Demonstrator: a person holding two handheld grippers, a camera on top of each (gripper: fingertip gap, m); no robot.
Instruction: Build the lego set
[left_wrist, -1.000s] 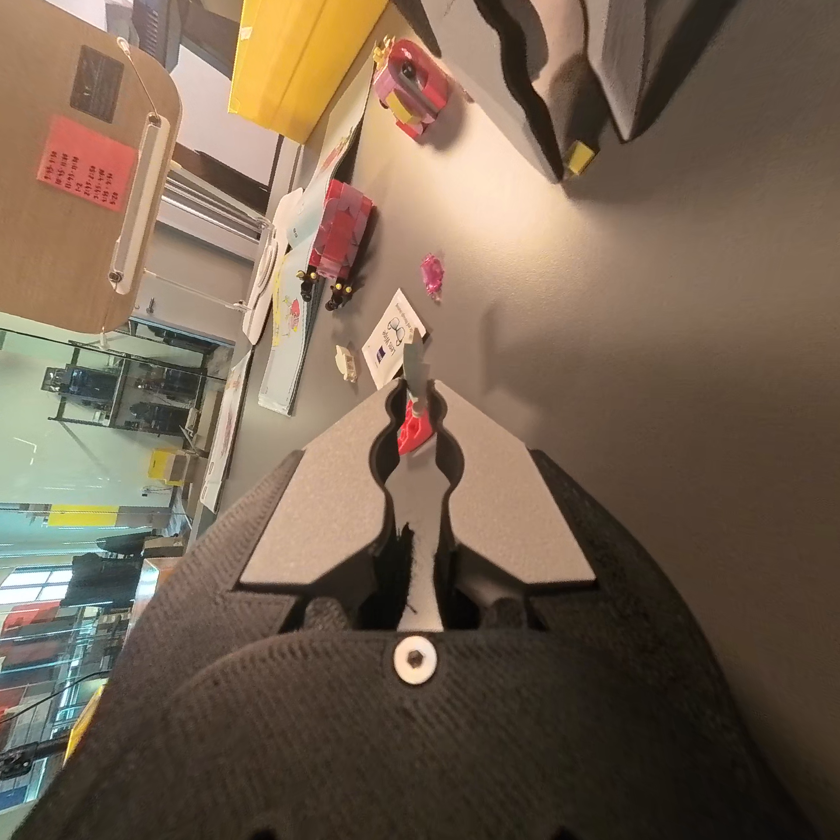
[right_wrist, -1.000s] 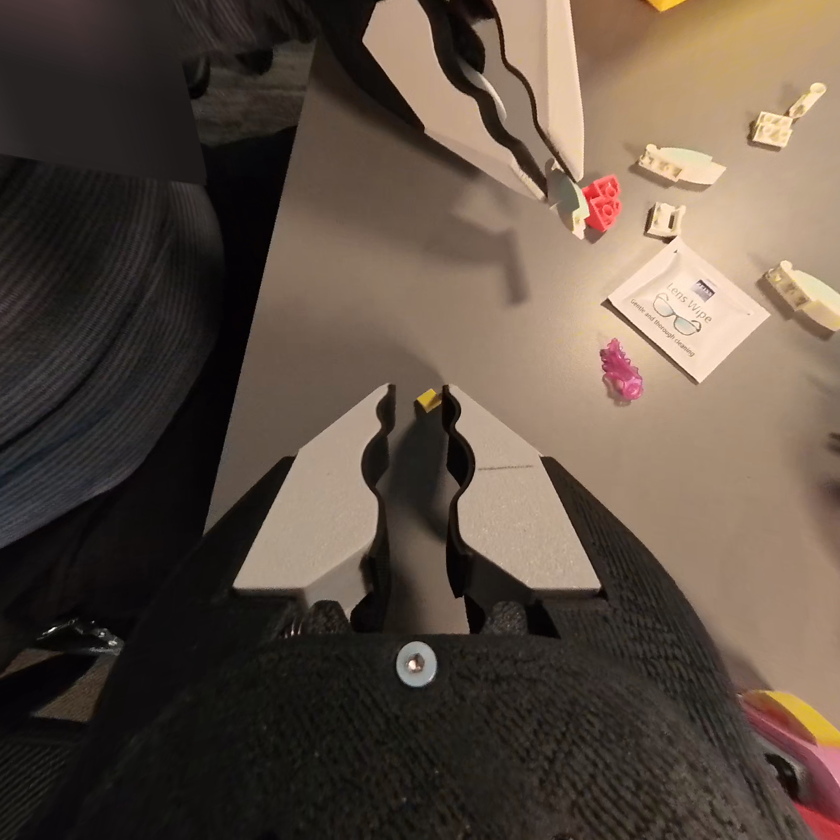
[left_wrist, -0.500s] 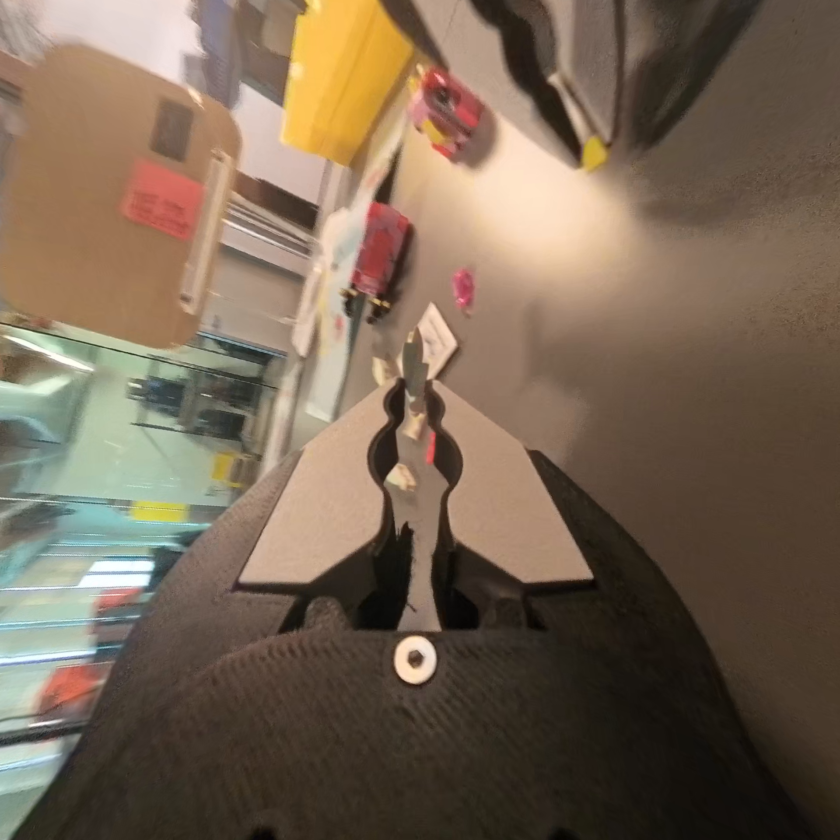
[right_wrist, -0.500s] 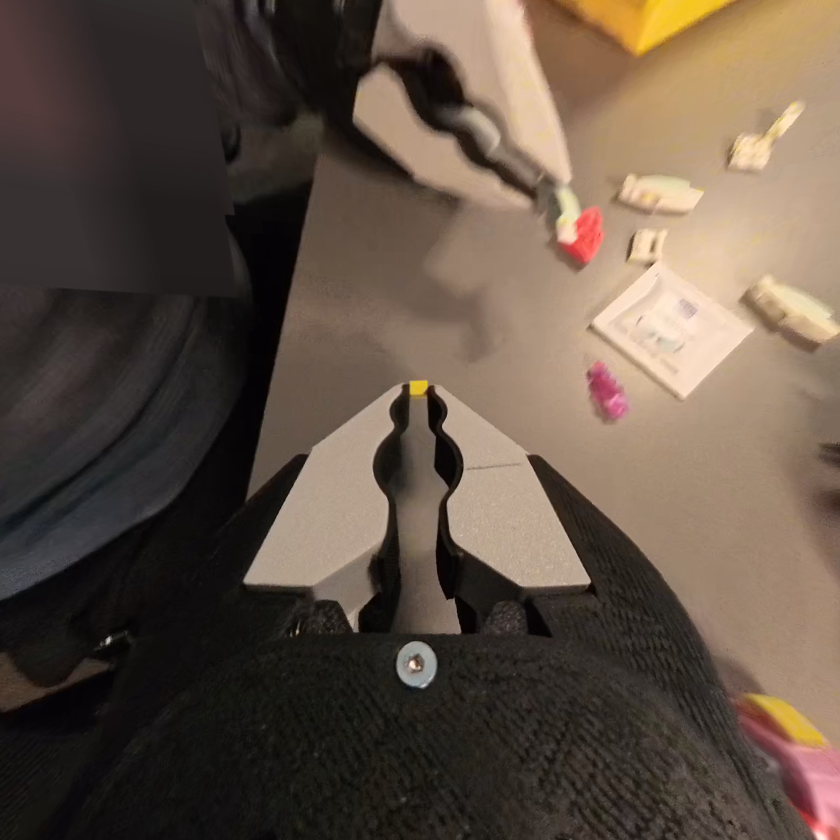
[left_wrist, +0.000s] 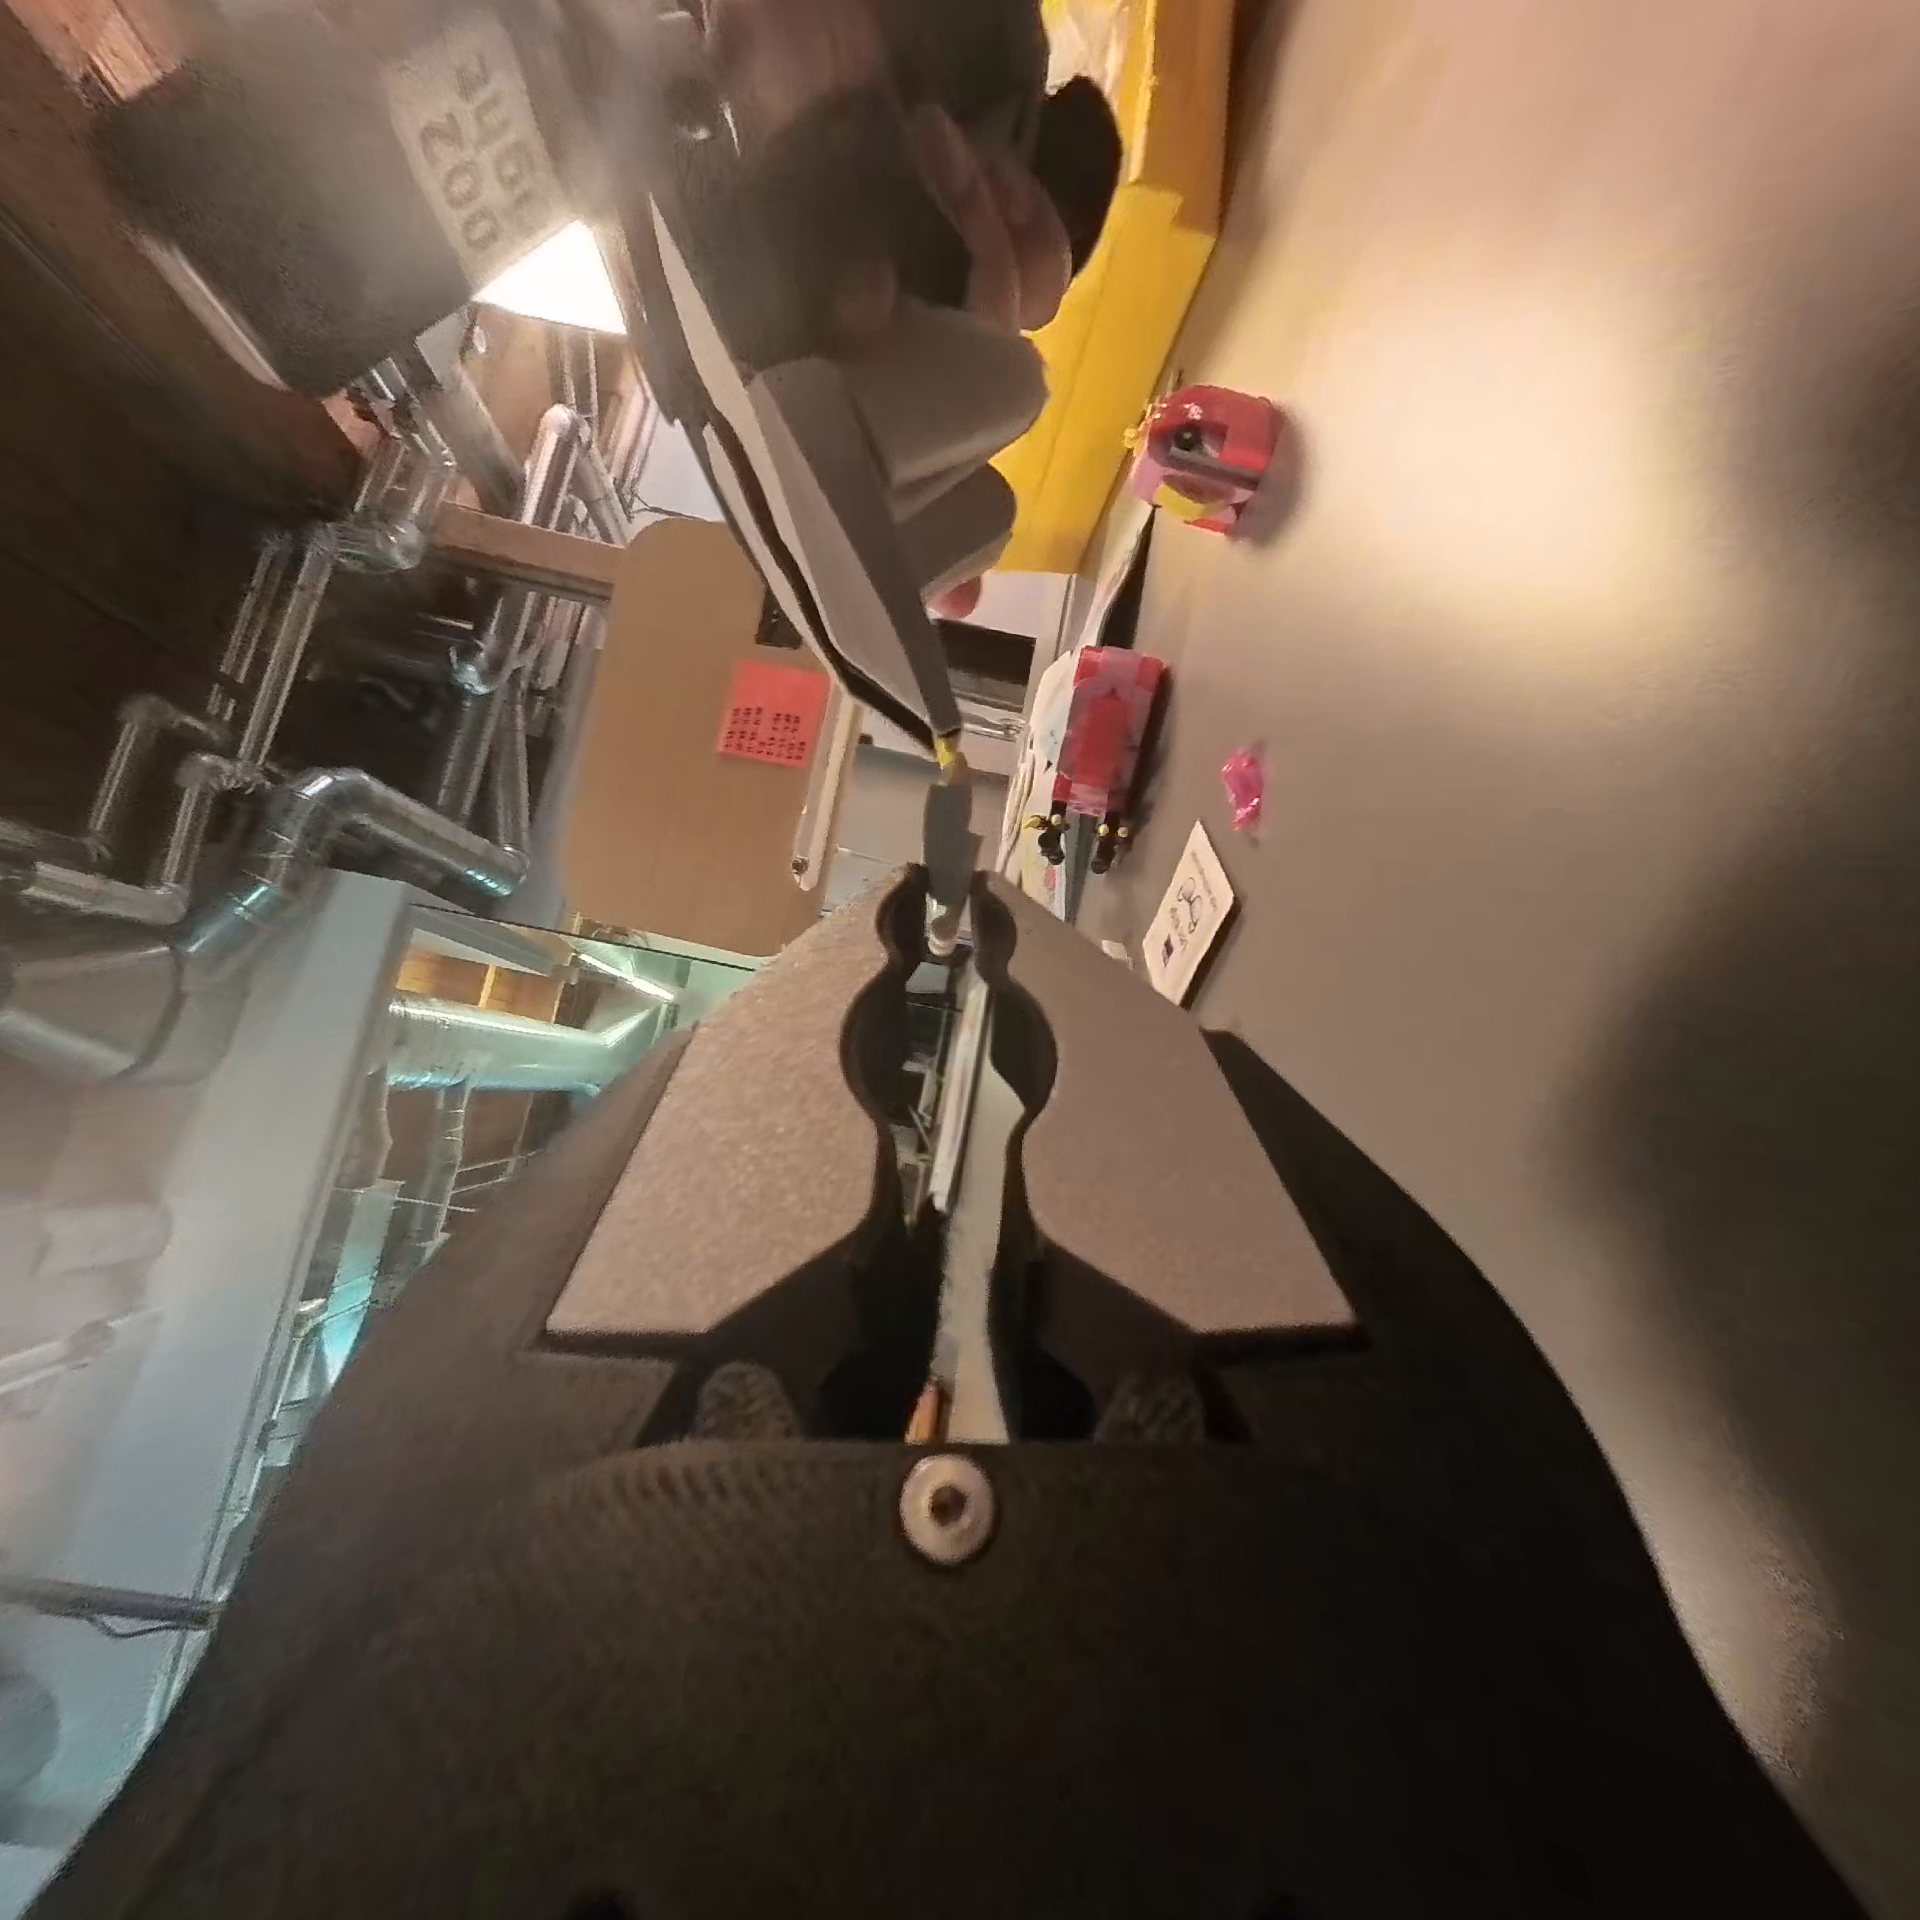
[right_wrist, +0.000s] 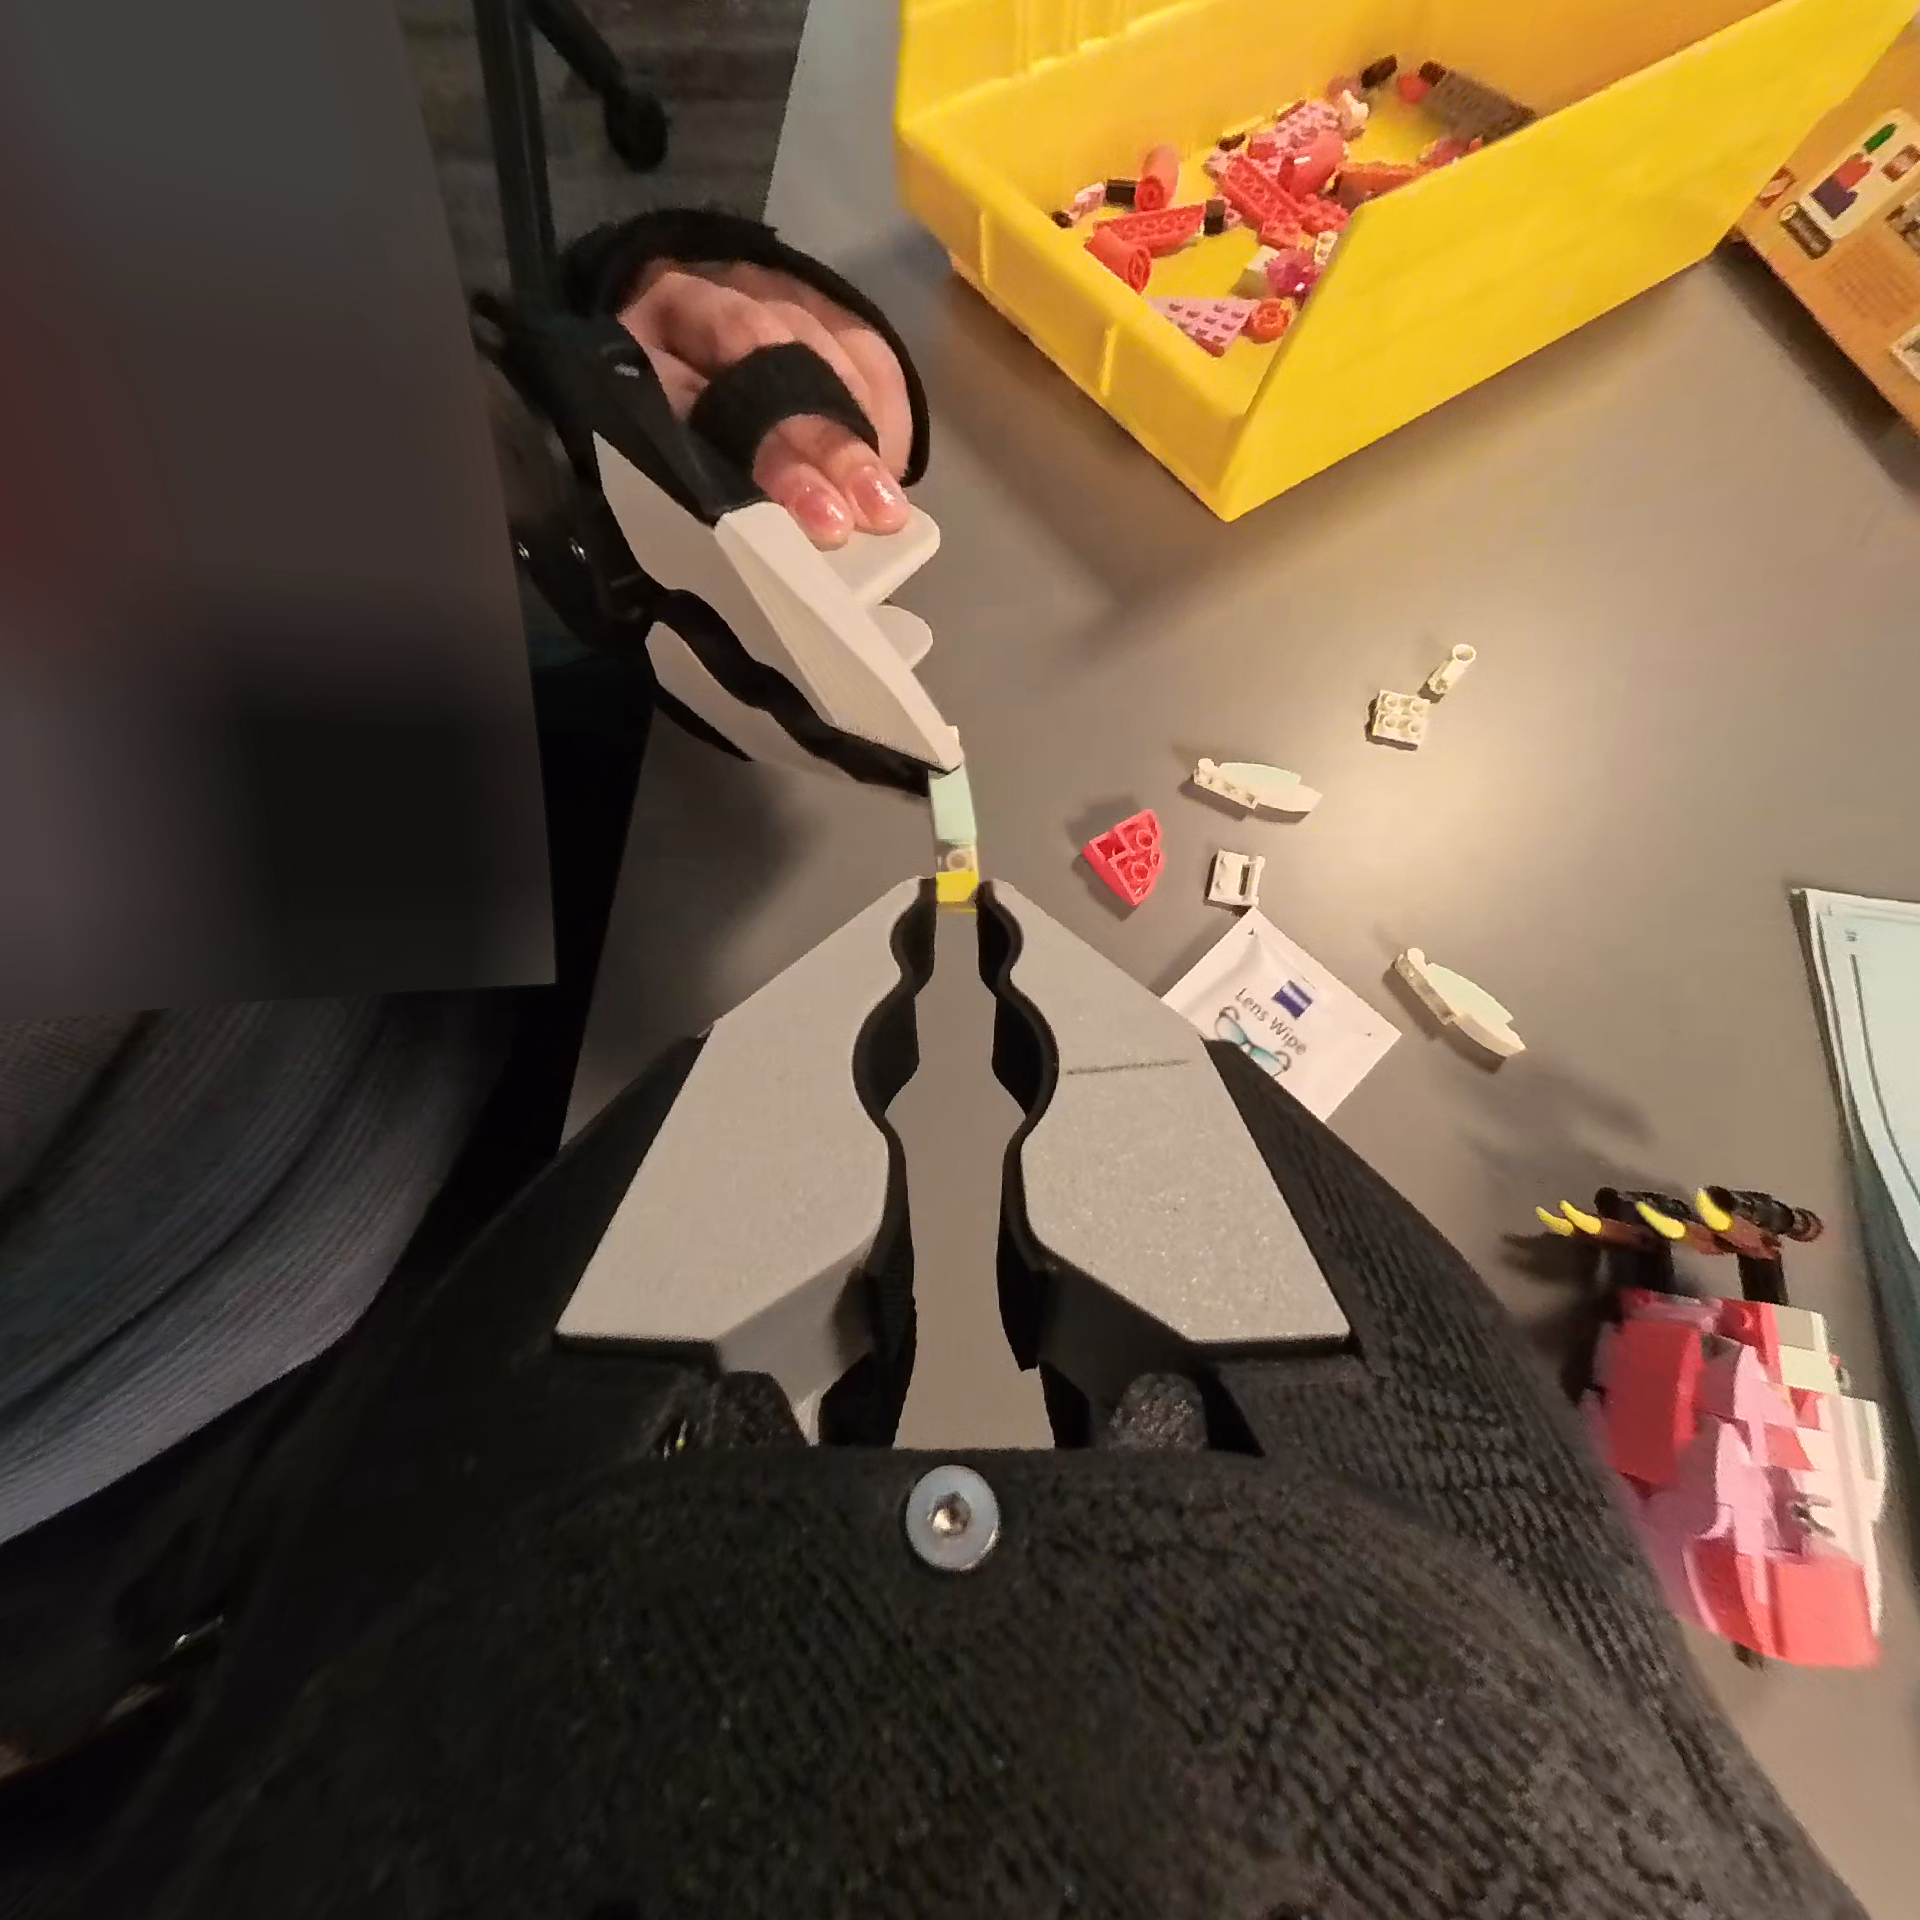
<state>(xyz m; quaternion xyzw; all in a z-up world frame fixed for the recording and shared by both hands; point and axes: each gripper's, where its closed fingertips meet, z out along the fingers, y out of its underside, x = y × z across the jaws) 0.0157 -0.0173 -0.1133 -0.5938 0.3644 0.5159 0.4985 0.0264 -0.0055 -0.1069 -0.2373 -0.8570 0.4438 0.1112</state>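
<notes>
above table (right_wrist: 1455, 540), brick (right_wrist: 956, 890) between claw tips

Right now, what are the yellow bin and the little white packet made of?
The yellow bin looks like hard moulded plastic: smooth, slightly glossy walls with ribs. The white packet looks like thin paper or foil-lined paper: flat, matte, with crimped edges; which one is hard to tell.

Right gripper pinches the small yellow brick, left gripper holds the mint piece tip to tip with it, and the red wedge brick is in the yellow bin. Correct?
Not quite. The red wedge brick lies loose on the table, outside the yellow bin, as the right wrist view shows. The rest stands: the right gripper pinches the yellow brick, and the left gripper holds the mint piece.
</notes>
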